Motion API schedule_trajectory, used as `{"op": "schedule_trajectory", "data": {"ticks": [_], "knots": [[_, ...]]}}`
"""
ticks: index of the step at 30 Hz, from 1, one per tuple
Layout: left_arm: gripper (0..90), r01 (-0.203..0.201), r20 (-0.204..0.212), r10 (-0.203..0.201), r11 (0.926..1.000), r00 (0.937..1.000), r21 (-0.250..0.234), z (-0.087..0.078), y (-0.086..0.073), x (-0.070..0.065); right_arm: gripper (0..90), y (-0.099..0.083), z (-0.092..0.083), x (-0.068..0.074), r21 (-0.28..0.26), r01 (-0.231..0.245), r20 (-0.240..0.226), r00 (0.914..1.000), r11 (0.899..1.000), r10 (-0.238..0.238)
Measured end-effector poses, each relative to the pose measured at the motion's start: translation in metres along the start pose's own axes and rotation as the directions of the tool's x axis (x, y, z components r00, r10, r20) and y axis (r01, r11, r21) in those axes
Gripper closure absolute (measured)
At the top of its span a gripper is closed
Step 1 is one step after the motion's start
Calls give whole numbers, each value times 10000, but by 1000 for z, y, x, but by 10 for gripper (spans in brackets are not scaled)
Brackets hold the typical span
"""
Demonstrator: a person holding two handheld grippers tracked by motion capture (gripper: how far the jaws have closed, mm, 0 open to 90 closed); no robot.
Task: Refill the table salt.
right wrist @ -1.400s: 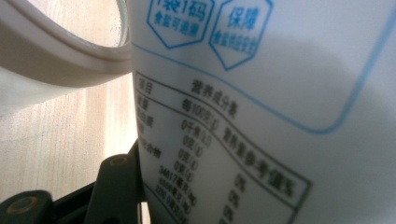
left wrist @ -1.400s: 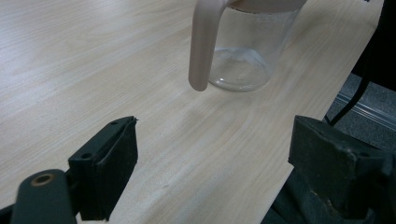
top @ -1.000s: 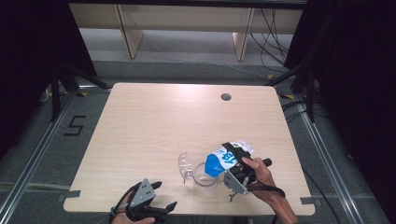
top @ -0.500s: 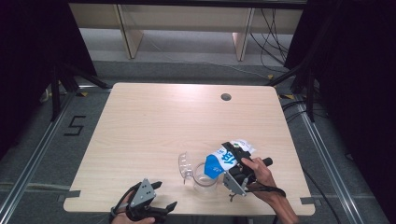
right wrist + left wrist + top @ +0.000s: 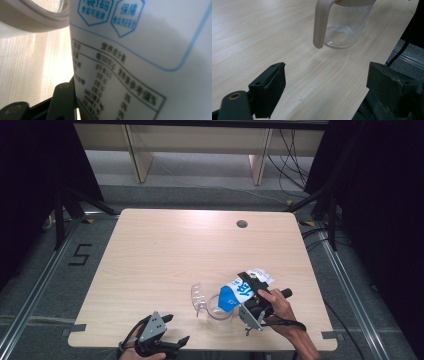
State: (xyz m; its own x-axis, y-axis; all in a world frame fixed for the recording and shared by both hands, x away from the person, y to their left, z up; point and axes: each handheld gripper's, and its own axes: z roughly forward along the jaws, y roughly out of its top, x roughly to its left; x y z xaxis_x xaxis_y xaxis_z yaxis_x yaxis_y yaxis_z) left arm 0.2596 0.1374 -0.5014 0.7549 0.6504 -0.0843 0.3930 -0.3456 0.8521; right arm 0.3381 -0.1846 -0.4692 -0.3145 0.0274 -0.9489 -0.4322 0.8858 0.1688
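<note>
Both pairs of jaws had stayed as they were through the last second. Those of the right gripper [image 5: 248, 292] were clamped on a white and blue pouch [image 5: 239, 290], and in the right gripper view the pouch's printed face [image 5: 140, 62] lay right against the inner side of the jaw that showed there. Those of the left gripper [image 5: 177, 329] stood wide apart with nothing between them but bare table [image 5: 322, 82].

Nothing had shifted: against the earlier high views, the pouch hung at the same tilt, its blue end lowered over the rim of the clear pitcher [image 5: 219, 309], and the left gripper sat at the same spot by the near table edge. The pitcher stood upright just ahead of and below the right jaws, its pale rim [image 5: 37, 17] close beside the pouch. From the left jaws it stood ahead and apart, handle [image 5: 320, 23] turned toward them, and its glass bottom [image 5: 340, 37] looked empty.

By my reading this was a held pouring pose, with the pour either not started or too fine to see. I could not tell whether the pouch's end was open. The pitcher stood unsteadied, so a nudge from the pouch could slide it.
</note>
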Motion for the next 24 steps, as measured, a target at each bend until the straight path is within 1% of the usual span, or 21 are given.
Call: {"op": "schedule_trajectory", "data": {"ticks": [1, 2, 3, 4, 5, 7, 8, 9, 10, 11, 12, 13, 15, 17, 18, 19, 20, 22, 23, 24], "knots": [[153, 11, 5, -11, 10000, 10000, -2, 0, 0, 0, 476, 0, 0, 0, -18, 85, 10, 10000, 10000, -85], [153, 117, 22, -117, 9999, 9999, -6, 0, 0, -1, 476, 0, 1, -1, -55, 298, -30, 9996, 9995, -298], [153, 115, 27, -115, 9999, 9999, -10, 0, 0, -1, 476, 1, 1, -2, -38, 360, -33, 9993, 9993, -360], [153, -6, 26, 6, 10000, 10000, 3, 0, 0, 0, 476, 1, 1, -1, -37, 348, -27, 9994, 9994, -348], [153, 120, 24, -120, 9999, 9999, -13, 0, 0, -1, 476, 1, 1, -2, -37, 373, -8, 9993, 9993, -373], [153, 74, 13, -74, 10000, 10000, -6, 0, 0, 0, 477, 1, 1, -3, -35, 513, 62, 9987, 9987, -513], [153, 111, 28, -110, 9999, 9999, -6, 0, 0, -1, 478, 1, 0, -2, 19, 423, 11, 9991, 9991, -423], [153, 105, 25, -105, 9999, 9999, -7, 0, 0, -1, 478, 1, 0, -3, 42, 599, 107, 9981, 9982, -599], [153, 114, 23, -114, 9999, 9999, -11, 0, 0, -1, 478, 2, 0, -4, 66, 791, 107, 9968, 9968, -791], [153, 123, 21, -123, 9999, 9999, -18, 0, 0, -1, 477, 2, 0, -4, 52, 862, 146, 9962, 9963, -863], [153, 122, 21, -122, 9999, 9999, -15, 0, 0, -1, 478, 1, -1, 0, 164, 293, 103, 9995, 9994, -295], [152, 112, 25, -112, 9999, 9999, -4, 0, 0, -1, 478, 1, 0, 0, 126, 259, 95, 9996, 9996, -260], [153, 126, 22, -125, 9999, 9999, -15, 0, 0, -1, 481, 1, 0, -1, 87, 448, 188, 9988, 9990, -449], [153, 71, 23, -71, 10000, 10000, -13, 0, 0, 0, 481, 1, 0, -2, 80, 673, 127, 9976, 9977, -674], [153, 58, 20, -58, 10000, 10000, -14, 0, 0, 0, 481, 1, 0, -2, 60, 704, 204, 9973, 9975, -705], [153, -36, 25, 36, 10000, 10000, -6, 0, 0, 0, 481, 1, 0, -2, 68, 686, 212, 9974, 9976, -688], [153, 96, 26, -96, 10000, 10000, -9, 0, 0, 0, 482, 1, 0, -2, 87, 664, 159, 9977, 9978, -666], [153, 108, 25, -108, 9999, 9999, -8, 0, 0, -1, 482, 1, 0, 0, 165, 519, 141, 9985, 9985, -522], [153, 13, 0, -13, 10000, 10000, -5, 0, 0, 0, 482, 2, 0, -1, 120, 739, 178, 9971, 9972, -741], [153, 68, 8, -68, 10000, 10000, -5, 0, 0, 0, 482, 2, 0, -2, 89, 841, 188, 9963, 9964, -843]]}}
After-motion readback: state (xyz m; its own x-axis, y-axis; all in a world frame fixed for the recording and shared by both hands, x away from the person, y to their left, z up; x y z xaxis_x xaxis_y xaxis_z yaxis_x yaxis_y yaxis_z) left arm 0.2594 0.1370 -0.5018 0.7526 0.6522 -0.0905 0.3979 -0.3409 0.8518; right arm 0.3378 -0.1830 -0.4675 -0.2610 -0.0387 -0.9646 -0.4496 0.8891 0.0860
